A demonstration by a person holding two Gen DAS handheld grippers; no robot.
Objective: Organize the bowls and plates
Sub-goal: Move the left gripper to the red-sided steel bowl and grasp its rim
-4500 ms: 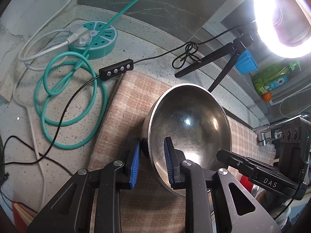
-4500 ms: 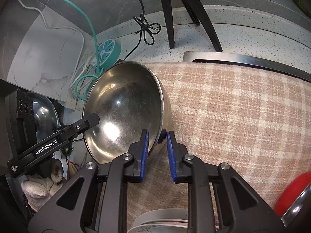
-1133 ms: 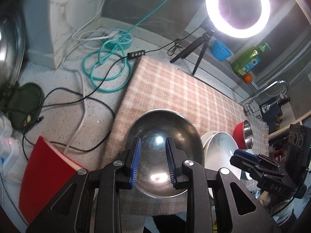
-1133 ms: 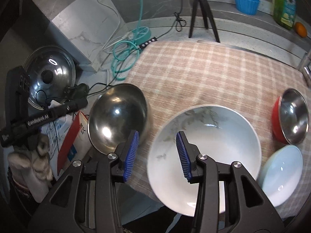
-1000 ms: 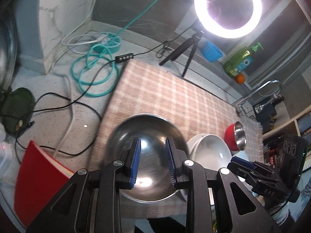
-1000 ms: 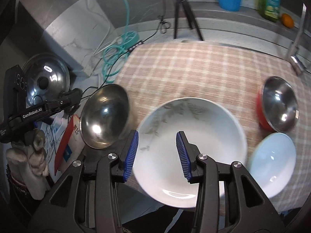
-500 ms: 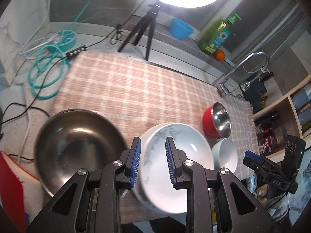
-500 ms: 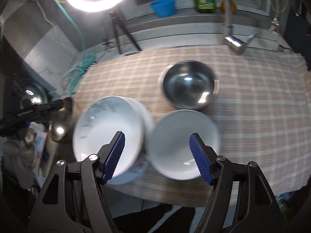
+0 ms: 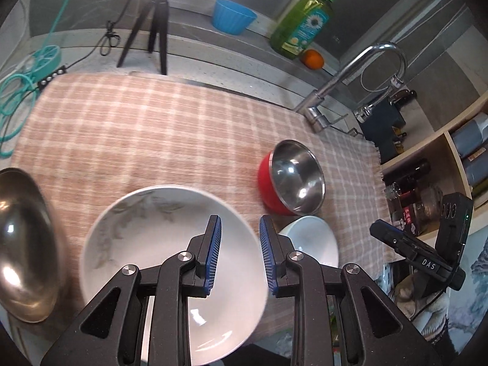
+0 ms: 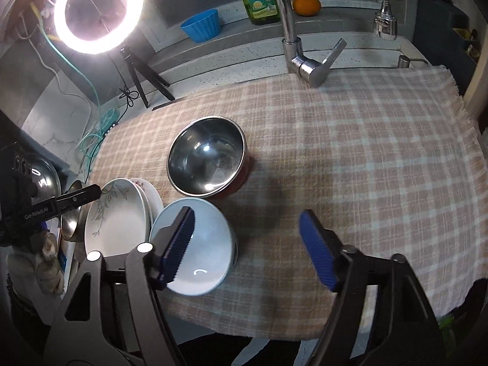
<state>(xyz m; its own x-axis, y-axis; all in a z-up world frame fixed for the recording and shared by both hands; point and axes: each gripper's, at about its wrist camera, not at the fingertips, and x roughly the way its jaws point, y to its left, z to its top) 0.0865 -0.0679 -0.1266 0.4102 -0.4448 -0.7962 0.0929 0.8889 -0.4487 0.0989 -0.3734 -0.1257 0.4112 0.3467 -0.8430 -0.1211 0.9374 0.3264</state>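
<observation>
A white leaf-patterned plate [image 9: 146,244] lies on the checked cloth [image 9: 152,128] at its front edge; in the right wrist view it [image 10: 113,216] sits on a stack of plates. A big steel bowl [image 9: 24,244] stands left of it. A red bowl with a steel inside [image 9: 292,177] and a small white bowl [image 9: 311,238] stand to the right, also seen in the right wrist view [image 10: 207,158] [image 10: 198,244]. My left gripper [image 9: 238,253] hovers open and empty over the plate's right rim. My right gripper [image 10: 247,247] is wide open and empty above the small white bowl's right side.
A ring light on a tripod [image 10: 97,12], a blue cup [image 9: 233,15], a green soap bottle [image 9: 302,27], an orange [image 9: 312,59] and a tap [image 9: 350,79] line the back. Teal cable coils [image 9: 15,103] lie at the left. Shelves [image 9: 451,158] stand at the right.
Both grippers let go of the steel bowl, which now sits at the cloth's left front. Both swung right over the plates and bowls. The right gripper's jaws opened wide.
</observation>
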